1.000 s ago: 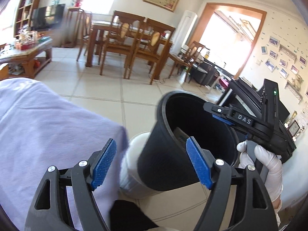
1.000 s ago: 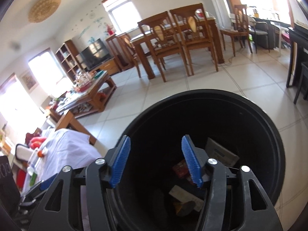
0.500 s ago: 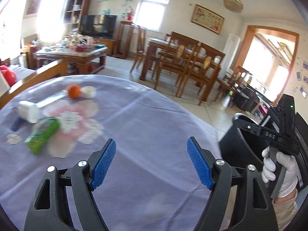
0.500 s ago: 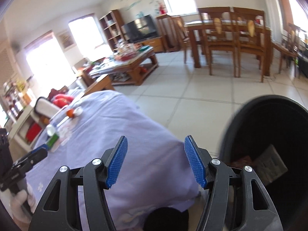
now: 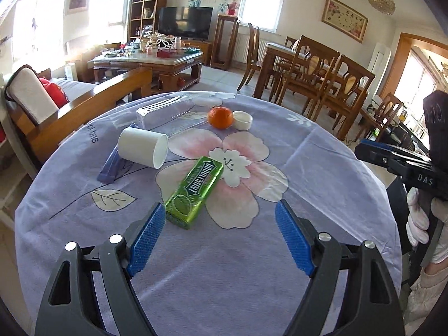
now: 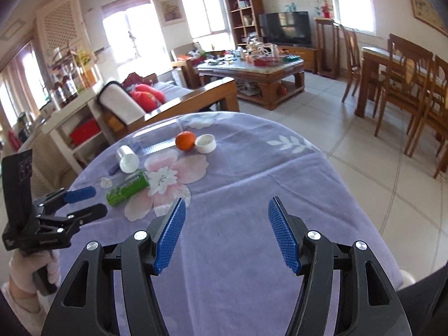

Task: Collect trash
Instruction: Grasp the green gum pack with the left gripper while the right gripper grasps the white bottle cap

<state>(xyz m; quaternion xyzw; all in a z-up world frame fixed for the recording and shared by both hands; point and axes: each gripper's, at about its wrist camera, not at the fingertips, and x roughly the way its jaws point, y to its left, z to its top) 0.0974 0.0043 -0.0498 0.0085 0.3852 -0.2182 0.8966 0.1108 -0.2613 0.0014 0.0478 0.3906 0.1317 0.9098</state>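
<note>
The left gripper (image 5: 218, 240) hovers with jaws wide apart just short of the green Doublemint gum pack (image 5: 194, 192) at lower centre; its glossy, angled wrapper could slip or skid on the lilac floral tablecloth (image 5: 322, 173) of the counter. The right gripper (image 6: 225, 236), jaws also apart and empty, hangs over bare cloth, and the tipped white paper cup (image 5: 142, 151) at centre left could roll if nudged in this sunlit living room.
</note>
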